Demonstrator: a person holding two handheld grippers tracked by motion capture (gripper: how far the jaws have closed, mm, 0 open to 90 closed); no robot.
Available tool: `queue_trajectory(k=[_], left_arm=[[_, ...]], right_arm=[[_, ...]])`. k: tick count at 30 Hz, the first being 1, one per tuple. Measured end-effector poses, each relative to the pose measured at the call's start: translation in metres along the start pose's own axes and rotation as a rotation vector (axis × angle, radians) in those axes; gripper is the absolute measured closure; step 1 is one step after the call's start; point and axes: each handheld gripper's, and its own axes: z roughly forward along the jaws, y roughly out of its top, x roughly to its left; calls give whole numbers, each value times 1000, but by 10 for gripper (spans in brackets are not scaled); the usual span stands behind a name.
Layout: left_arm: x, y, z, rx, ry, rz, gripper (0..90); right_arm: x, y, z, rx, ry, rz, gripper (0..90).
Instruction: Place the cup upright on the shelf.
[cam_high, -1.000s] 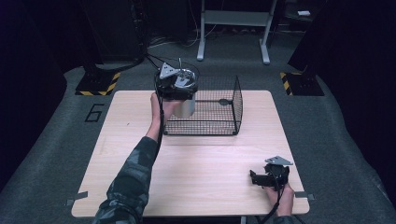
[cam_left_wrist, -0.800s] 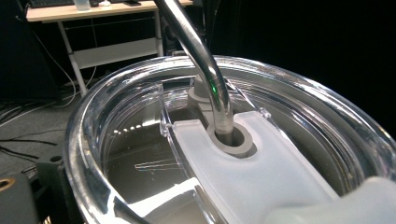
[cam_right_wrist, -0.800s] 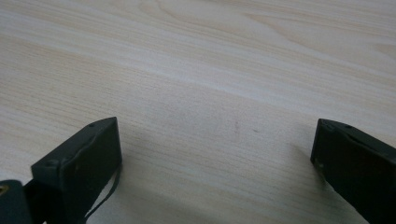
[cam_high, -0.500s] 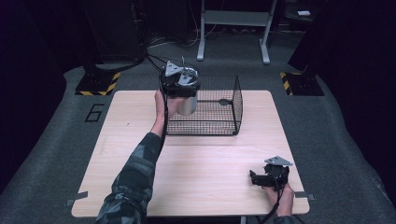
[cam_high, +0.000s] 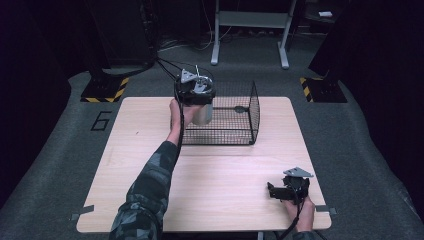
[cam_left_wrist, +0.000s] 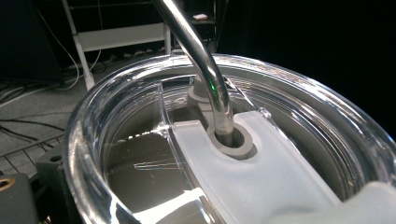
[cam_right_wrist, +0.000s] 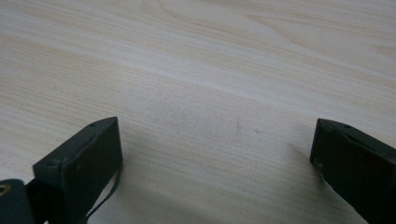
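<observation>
While L gripper (cam_high: 196, 92) clamps tumbler (cam_high: 202, 114) w/ lid + metal straw (cam_left_wrist: 205, 70), I hold it over wire basket (cam_high: 235, 131) left edge, desk 12 o'clock. Step: placing. Next: lower inside, release. R gripper (cam_high: 286, 190) idle at 5 o'clock, jaws spread wide.

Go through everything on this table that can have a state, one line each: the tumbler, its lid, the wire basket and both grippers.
Tumbler: upright, held at the near-left edge of the wire basket.
Clear lid: on the tumbler, metal straw through its hole.
Wire basket: upright on the table, open-topped.
Left gripper: shut on the tumbler, from above.
Right gripper: open, jaws wide apart, holding nothing, low over the near-right tabletop.
</observation>
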Motion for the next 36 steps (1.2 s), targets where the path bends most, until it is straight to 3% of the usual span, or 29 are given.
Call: queue_trajectory(k=[11, 16, 36], left_arm=[[3, -12, 17, 52, -2, -20, 24], [5, -14, 20, 89, -2, -7, 25], [3, -33, 35, 160, -1, -37, 25]], right_arm=[[0, 0, 0, 3, 7, -2, 20], [0, 0, 0, 1, 1, 2, 20], [1, 0, 0, 0, 0, 2, 20]])
